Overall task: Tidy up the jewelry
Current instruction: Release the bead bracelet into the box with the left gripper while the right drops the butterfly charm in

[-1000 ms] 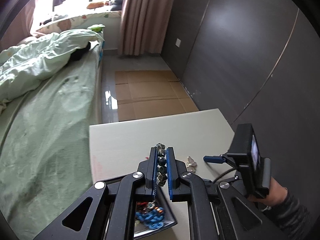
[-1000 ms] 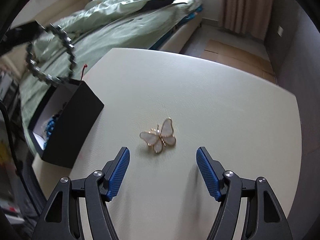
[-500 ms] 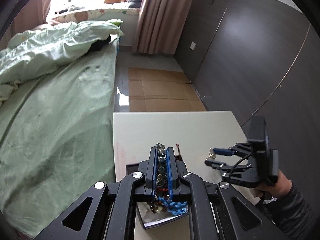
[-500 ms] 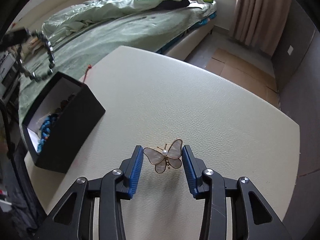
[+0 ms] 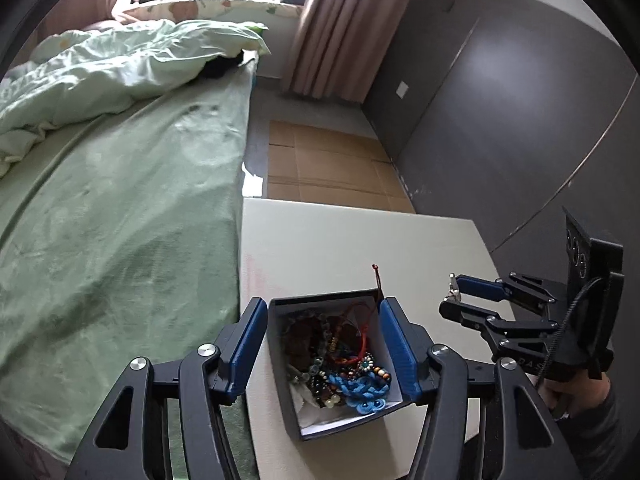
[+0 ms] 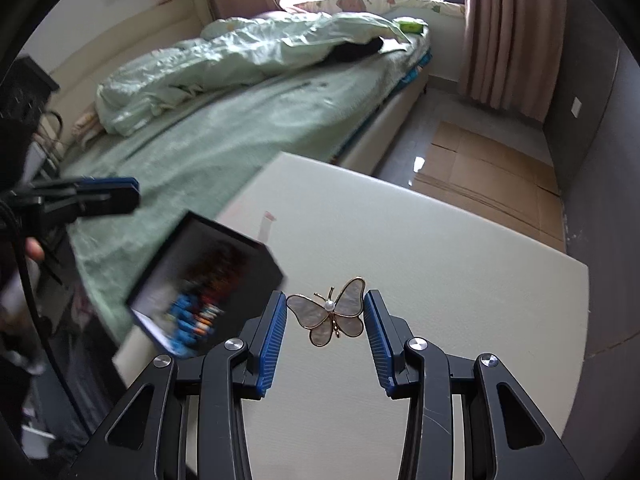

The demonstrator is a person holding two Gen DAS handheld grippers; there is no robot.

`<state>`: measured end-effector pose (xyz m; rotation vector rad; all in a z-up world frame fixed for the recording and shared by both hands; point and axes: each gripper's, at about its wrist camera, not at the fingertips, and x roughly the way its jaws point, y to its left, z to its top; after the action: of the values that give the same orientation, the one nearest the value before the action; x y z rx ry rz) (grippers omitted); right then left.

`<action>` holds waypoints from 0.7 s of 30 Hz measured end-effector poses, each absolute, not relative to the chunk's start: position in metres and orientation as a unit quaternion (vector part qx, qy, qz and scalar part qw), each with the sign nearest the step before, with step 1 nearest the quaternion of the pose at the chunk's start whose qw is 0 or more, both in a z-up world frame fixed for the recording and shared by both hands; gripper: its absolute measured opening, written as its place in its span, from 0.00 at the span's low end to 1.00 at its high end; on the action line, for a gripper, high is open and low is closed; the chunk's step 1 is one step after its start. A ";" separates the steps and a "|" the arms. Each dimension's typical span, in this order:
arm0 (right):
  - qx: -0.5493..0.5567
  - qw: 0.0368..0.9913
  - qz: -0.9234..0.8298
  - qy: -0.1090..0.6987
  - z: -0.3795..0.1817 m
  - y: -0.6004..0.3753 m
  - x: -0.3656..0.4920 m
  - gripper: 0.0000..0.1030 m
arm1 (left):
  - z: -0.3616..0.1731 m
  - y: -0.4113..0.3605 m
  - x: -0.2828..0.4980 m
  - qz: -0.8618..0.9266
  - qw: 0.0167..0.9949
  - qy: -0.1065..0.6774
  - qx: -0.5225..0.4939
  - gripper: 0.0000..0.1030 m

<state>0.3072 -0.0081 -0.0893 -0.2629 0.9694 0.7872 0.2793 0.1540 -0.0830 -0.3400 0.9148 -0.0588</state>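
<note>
A black jewelry box (image 5: 288, 364) with a white lining sits at the near left of the cream table (image 5: 340, 240). It holds several bead bracelets and a blue braided one (image 5: 360, 390). My left gripper (image 5: 322, 344) hangs open and empty above the box. My right gripper (image 6: 325, 330) is shut on a gold-rimmed pearl butterfly brooch (image 6: 332, 312) and holds it above the table, right of the box (image 6: 200, 292), which looks blurred there. The right gripper also shows in the left wrist view (image 5: 456, 294).
A bed with green sheets (image 5: 120, 200) and a rumpled duvet runs along the table's left side. Cardboard sheets (image 5: 332, 168) lie on the floor beyond the table. A dark wall (image 5: 500, 100) stands to the right.
My left gripper opened and the dark bead bracelet it held dropped into the box. My right gripper closed on the butterfly brooch and lifted it, swinging toward the box.
</note>
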 end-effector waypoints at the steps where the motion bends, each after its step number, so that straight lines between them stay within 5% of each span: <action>1: -0.120 0.803 0.372 0.450 -0.086 -0.004 0.305 0.39 | -0.082 0.157 0.276 -0.026 0.883 0.438 -0.166 0.58; 16: -0.115 0.784 0.403 0.459 -0.079 0.059 0.283 0.40 | -0.087 0.181 0.247 -0.007 0.879 0.439 -0.187 0.58; 21: -0.090 0.786 0.381 0.479 -0.075 0.053 0.289 0.63 | -0.084 0.182 0.243 -0.009 0.880 0.437 -0.187 0.60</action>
<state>0.2885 0.0533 -0.0752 -0.1936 1.0326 0.8214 0.2426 0.1818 -0.0840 -0.3898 0.9101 -0.0183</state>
